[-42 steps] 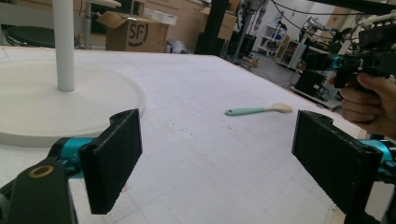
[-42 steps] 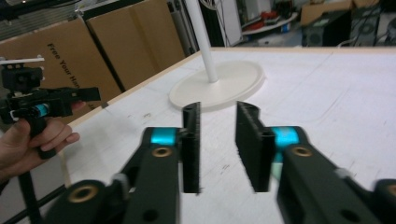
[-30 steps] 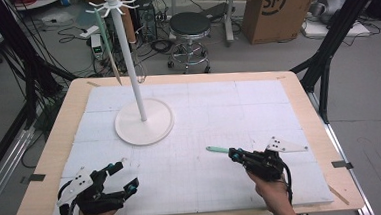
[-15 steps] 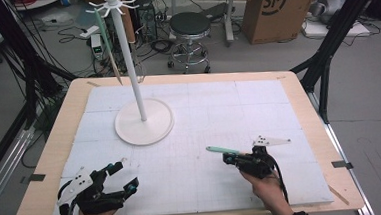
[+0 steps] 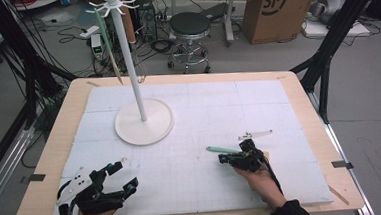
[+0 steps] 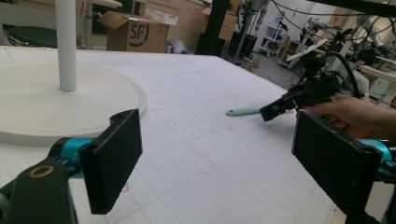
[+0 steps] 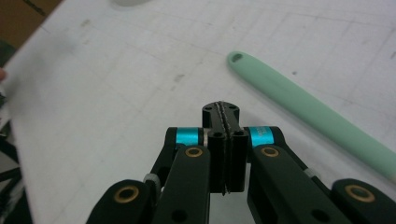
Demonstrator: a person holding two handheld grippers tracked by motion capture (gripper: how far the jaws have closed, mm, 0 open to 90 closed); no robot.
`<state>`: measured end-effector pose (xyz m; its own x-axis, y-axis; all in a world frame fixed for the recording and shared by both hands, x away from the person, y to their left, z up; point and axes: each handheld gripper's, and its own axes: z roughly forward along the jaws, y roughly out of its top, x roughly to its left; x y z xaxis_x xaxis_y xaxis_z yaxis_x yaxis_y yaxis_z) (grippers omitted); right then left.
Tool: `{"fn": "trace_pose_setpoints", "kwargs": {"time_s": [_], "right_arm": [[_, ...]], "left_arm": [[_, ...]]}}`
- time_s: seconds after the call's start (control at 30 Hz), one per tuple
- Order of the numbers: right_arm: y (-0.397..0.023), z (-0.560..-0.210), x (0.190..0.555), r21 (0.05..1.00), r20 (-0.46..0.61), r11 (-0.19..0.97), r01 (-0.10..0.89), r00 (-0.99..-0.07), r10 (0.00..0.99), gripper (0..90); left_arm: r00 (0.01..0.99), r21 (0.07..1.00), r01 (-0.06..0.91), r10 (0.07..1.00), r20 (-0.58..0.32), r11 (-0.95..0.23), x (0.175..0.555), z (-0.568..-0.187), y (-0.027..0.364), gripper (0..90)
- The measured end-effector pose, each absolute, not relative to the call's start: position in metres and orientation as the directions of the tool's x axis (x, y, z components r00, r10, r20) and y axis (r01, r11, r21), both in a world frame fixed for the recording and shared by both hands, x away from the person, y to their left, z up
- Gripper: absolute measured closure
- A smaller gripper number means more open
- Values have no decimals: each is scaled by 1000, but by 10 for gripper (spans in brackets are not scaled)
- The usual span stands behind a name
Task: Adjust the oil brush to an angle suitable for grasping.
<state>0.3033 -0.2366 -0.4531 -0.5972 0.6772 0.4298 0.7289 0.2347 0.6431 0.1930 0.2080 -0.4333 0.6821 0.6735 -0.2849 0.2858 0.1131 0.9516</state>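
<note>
Since the earlier frame my right gripper [image 5: 225, 159] has dropped lower right, jaws pressed together, empty; its own view shows the green handle [image 7: 306, 108] lying just beside them on the surface [image 5: 279, 112]. Left gripper [image 5: 125, 175] gapes wide, lower left, empty.

Left tool [image 6: 219, 168] jaws wide apart; right tool [image 6: 280, 108] beside green handle [image 6: 243, 112].

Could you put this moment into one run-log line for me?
left tool: open, empty | right tool: shut, empty | mint green handle: on table, beside right tool
</note>
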Motion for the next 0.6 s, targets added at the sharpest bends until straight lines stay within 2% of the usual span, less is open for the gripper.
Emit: {"fn": "trace_pose_setpoints", "kwargs": {"time_s": [0.17,0.6], "right_arm": [[-233,-456,311,630,403,255,734,-589,700,900],[-226,-457,331,621,412,233,748,-565,715,900]], "left_arm": [[682,952,284,674,-282,111,193,-433,208,167],[683,951,287,673,-285,112,193,-433,208,167]]}}
